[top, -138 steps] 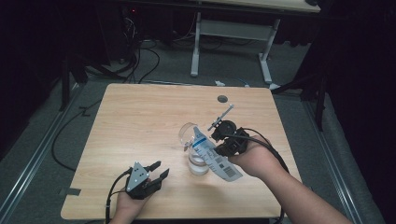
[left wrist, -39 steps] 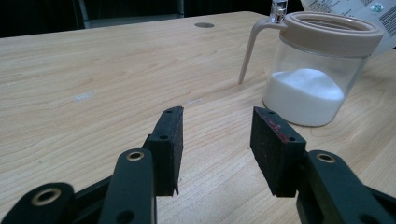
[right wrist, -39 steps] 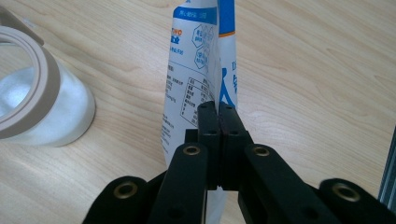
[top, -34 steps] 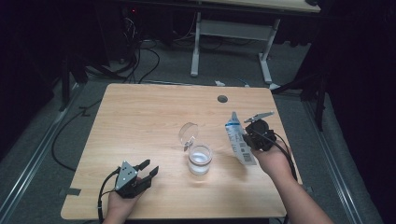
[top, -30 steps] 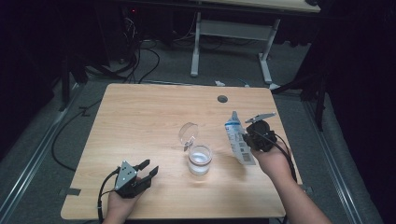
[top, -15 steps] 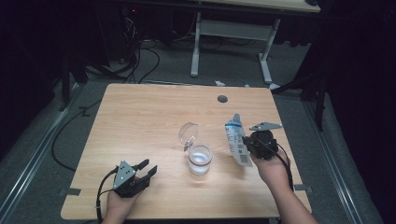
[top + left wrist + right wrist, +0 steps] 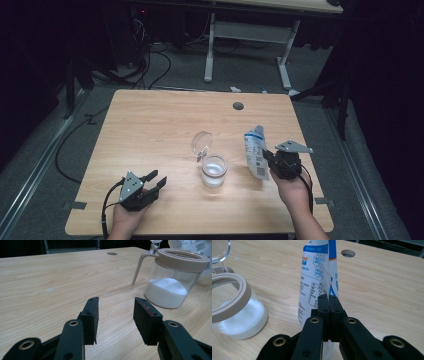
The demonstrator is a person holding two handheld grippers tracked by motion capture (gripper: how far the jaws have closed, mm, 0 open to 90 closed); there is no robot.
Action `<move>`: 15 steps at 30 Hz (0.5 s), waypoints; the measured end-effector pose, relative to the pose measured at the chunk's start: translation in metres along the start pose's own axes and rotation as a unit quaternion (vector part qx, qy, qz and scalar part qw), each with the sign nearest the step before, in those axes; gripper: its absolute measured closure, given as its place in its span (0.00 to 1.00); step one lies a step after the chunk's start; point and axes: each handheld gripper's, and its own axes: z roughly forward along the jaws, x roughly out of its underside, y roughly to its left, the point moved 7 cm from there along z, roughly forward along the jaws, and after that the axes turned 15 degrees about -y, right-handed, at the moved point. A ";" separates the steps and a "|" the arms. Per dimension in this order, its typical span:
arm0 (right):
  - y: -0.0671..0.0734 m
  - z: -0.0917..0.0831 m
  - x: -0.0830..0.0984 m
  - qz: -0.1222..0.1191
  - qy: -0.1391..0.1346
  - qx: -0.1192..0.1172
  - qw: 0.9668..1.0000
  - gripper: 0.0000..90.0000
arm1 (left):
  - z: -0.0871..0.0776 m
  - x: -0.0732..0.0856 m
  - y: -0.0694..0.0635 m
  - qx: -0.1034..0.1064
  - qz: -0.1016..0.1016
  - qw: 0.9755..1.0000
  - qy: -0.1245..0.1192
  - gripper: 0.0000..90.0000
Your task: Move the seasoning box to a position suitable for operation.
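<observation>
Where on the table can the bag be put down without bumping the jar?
The table is bare along the far side, from the round hole leftwards, and on the left between the jar and the left gripper. It is crowded around the jar, its open lid and the bag.

A pale wooden tabletop (image 7: 150,130) with rounded corners carries the things. A round cable hole (image 7: 238,106) sits near its far edge. Near the middle stands a clear jar (image 7: 214,171) holding white powder, its beige rim open and its clear lid (image 7: 201,143) tipped up behind it. The rest of the wood is bare.
</observation>
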 end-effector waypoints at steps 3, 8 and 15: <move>-0.002 -0.003 0.002 0.008 -0.020 -0.002 1.000 1.00 | 0.000 0.001 0.001 -0.001 -0.001 1.000 0.003 0.62; -0.003 -0.006 0.007 0.010 -0.047 -0.004 0.999 1.00 | 0.000 0.002 0.003 0.000 0.000 1.000 0.006 0.62; -0.006 -0.005 0.014 0.032 -0.082 -0.008 0.996 1.00 | -0.002 0.000 0.006 0.002 0.008 1.000 0.009 0.61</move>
